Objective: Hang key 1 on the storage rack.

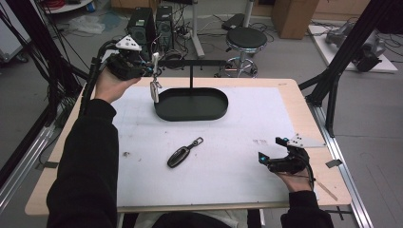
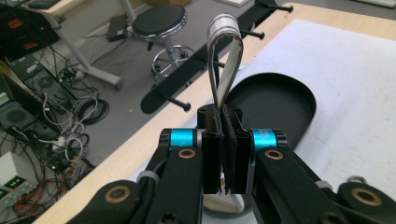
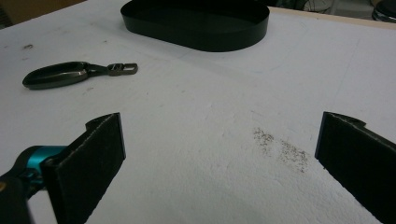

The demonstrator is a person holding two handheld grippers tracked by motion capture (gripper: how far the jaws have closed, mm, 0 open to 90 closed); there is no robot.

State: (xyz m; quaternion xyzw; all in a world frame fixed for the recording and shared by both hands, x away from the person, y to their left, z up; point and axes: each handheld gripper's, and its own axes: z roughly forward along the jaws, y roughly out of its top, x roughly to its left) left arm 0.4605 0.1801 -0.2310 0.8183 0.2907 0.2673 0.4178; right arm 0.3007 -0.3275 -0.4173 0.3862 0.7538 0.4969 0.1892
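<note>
— Left gripper [image 1: 148, 70]? 
— Raised beyond the black tray's [image 1: 215, 112] left end, clamped tight on a metal key ring strap [image 2: 224, 60].
— Right gripper [image 1: 271, 151]? 
— Resting low, right of tray, gaping, empty. Car key fob [image 1: 180, 155] lying before tray.

Even, diffuse overhead light, moderately bright; white mat [image 1: 204, 156] reads clean with no blown glare; shadows soft and short, a faint one under the key fob [image 1: 179, 156]; high view slightly soft, low resolution, straight table edges bow a little toward the corners; left gripper view sharp on the metal strap loop [image 2: 224, 32], which carries bright specular streaks; right gripper view's near jaws blurred, floor clutter dim, black tray [image 3: 196, 23] interior nearly featureless.
</note>
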